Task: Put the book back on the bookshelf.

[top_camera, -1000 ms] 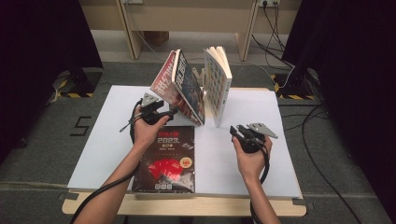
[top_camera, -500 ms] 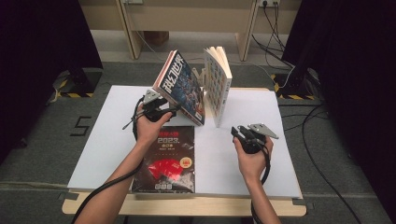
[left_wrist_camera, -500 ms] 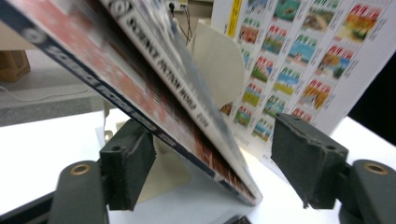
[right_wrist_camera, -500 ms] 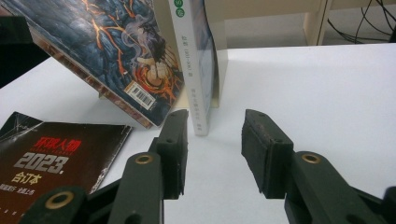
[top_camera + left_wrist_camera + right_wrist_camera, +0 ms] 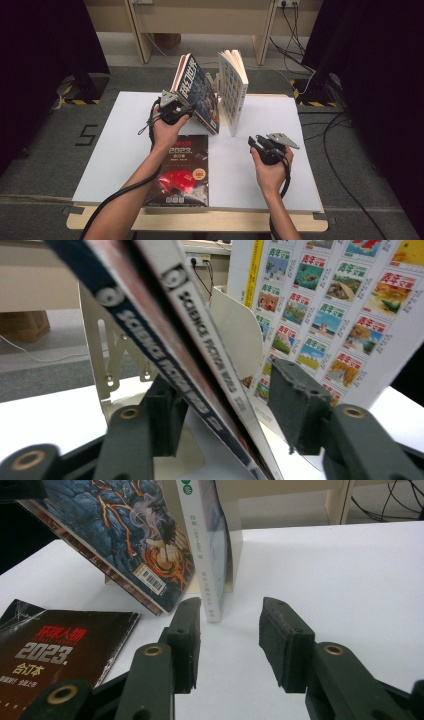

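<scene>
the left claw (image 5: pixel 186 109) sits against the near edge of a pair of leaning magazines (image 5: pixel 197 95), science fiction titles that tilt to the left against a cream metal bookend (image 5: pixel 112 360) at the far middle of the white surface (image 5: pixel 115 145). in the left gripper view the two spines run diagonally between the black jaws. the jaws have just been closing on them from a wider stance; the left pad lies close to the blue-edged cover, while the right pad stands apart from the white one, with bare space between. so the claw is about half open, with the magazines inside it but not clamped.

just to the right of the leaning pair, an upright book (image 5: pixel 234 90) with a grid of small colourful covers on its back stands on its lower edge, its pages fanning slightly at the top.

the right claw (image 5: pixel 254 144) rests low over the surface, well apart from the books, near the right front. its jaws stand partly open with nothing between them, only white surface.

a dark magazine (image 5: pixel 181 170) with red artwork lies flat at the front, under the left forearm (image 5: pixel 135 190).
</scene>
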Demonstrator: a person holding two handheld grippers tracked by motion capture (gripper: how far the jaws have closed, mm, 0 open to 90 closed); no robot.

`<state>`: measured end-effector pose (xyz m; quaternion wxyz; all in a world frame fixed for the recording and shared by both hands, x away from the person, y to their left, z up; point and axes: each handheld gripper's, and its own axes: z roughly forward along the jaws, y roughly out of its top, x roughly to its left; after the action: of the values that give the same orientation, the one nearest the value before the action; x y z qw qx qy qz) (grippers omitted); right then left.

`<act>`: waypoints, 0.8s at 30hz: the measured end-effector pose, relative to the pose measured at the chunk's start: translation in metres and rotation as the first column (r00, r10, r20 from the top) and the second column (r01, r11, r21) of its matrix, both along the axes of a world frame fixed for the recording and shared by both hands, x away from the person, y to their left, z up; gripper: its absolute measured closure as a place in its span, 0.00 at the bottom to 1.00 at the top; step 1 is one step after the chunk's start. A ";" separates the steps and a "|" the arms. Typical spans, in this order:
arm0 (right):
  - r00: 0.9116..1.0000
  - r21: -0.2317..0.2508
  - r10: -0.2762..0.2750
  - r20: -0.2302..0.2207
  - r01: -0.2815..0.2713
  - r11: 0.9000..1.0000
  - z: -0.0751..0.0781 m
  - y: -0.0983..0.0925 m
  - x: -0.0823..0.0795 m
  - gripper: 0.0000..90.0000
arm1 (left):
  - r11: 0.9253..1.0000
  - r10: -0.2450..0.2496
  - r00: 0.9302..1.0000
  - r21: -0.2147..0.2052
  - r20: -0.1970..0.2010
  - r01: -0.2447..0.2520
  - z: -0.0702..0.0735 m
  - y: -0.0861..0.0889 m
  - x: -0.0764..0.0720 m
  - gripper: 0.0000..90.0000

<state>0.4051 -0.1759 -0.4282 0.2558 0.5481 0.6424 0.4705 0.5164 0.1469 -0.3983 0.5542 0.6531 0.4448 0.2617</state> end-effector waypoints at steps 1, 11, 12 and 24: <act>1.000 0.000 -0.001 0.001 0.001 1.000 0.000 0.000 0.000 0.68 | 1.000 0.003 1.000 -0.001 0.003 -0.003 0.001 -0.001 0.001 0.58; 1.000 0.014 -0.011 -0.009 0.011 1.000 -0.001 -0.006 -0.001 0.68 | 1.000 0.025 1.000 -0.010 -0.004 -0.025 0.009 -0.015 0.004 0.67; 1.000 0.013 -0.012 -0.009 0.012 1.000 -0.001 -0.006 -0.001 0.68 | 1.000 0.029 1.000 -0.009 -0.009 -0.029 0.011 -0.016 0.004 0.68; 1.000 0.024 -0.019 -0.019 0.020 1.000 -0.001 -0.011 -0.001 0.67 | 0.998 0.059 0.998 -0.028 -0.027 -0.059 0.022 -0.037 0.011 0.70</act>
<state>0.4041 -0.1871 -0.4296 0.2477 0.5618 0.6336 0.4708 0.5270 0.1103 -0.3766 0.5496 0.6351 0.4748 0.2629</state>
